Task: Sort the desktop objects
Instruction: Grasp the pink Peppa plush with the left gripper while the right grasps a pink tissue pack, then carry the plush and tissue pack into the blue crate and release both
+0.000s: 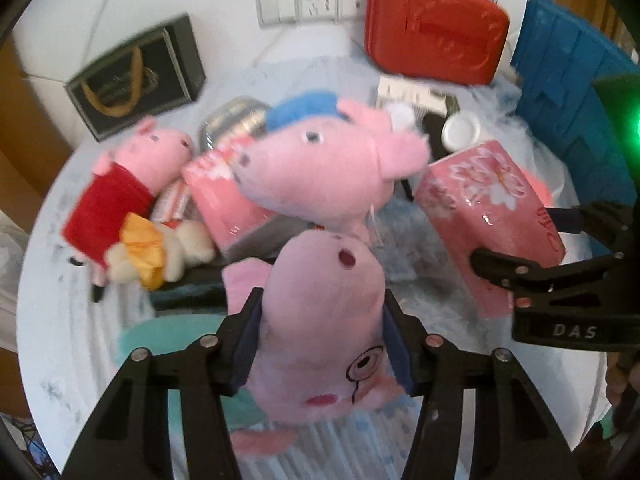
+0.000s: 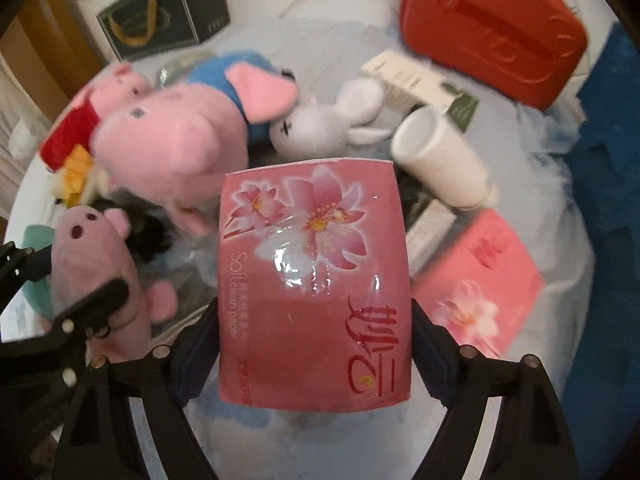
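Your left gripper [image 1: 320, 344] is clamped on the pale pink plush pig with embroidered round glasses [image 1: 324, 332]: both dark blue pads press into the sides of its head, and its snout points away from the camera. In the right wrist view that same pig sits at the lower left, the other tool's black fingers closed around it.

Your right gripper [image 2: 316, 344] has its jaws pressed against both long edges of the pink plastic-wrapped tissue pack printed with lilies [image 2: 314, 280], which fills the middle of that view.

Behind these lies the pile on the round white table [image 1: 52, 344]. The large pink plush pig in a blue top [image 1: 320, 168] lies across a second pink tissue pack [image 1: 224, 200]. To its left rests a small pink plush pig in a red dress [image 1: 120, 184], with a little cream toy in a yellow ruffle [image 1: 152, 252] against it. A white plush rabbit [image 2: 336, 120] lies next to a white cylindrical bottle [image 2: 440, 160] (tipped on its side). A third pink tissue pack [image 2: 480, 280] lies at the right. A red plastic carry case with handles [image 1: 436, 36] stands at the back, near a dark gift bag with gold cord handles [image 1: 136, 76].
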The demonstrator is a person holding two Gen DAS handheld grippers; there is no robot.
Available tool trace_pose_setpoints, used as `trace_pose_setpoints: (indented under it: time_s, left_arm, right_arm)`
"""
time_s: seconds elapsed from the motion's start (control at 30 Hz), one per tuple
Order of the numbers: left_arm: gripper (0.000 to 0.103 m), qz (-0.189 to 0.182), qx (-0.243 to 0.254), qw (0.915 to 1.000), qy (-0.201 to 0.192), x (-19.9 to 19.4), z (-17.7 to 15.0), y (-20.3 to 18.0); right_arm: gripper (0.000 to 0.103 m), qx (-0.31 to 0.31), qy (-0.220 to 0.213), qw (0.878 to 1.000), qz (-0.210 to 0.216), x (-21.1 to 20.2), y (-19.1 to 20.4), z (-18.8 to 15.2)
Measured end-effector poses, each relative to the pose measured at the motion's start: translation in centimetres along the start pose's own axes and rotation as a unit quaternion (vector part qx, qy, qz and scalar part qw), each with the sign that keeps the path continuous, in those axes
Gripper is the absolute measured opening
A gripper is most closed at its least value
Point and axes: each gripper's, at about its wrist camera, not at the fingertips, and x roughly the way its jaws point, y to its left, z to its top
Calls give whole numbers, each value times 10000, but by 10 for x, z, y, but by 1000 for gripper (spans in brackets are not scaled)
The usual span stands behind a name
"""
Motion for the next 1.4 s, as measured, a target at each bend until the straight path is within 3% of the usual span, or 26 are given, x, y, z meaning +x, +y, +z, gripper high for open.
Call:
trace_pose_setpoints:
  time_s: [0.17,0.4,0.9,1.17,1.4]
  left_arm:
    - [51,98,-137,9983,-555,-49,-3,0]
    - [51,334,-235,9895,-1386,-115,-2,-9]
    - [51,661,-288,9666,-2458,-211,-4,-73]
    - [51,220,156,9560,-2921,-251,-3,-107]
    - [51,-235,613,9402,-3342,-283,16,-175]
  right_arm:
    - [85,-3,-614,9981,-81,-56,10,2]
    - [85,-111,-1345,9906,-220,-120,12,-14]
    - [85,-257,-2650,9625,-518,-236,-23,-49]
    - [85,188,-3064,9465,-1000,-287,-43,-81]
    - [85,821,-3322,9260,-1596,-335,-105,-108]
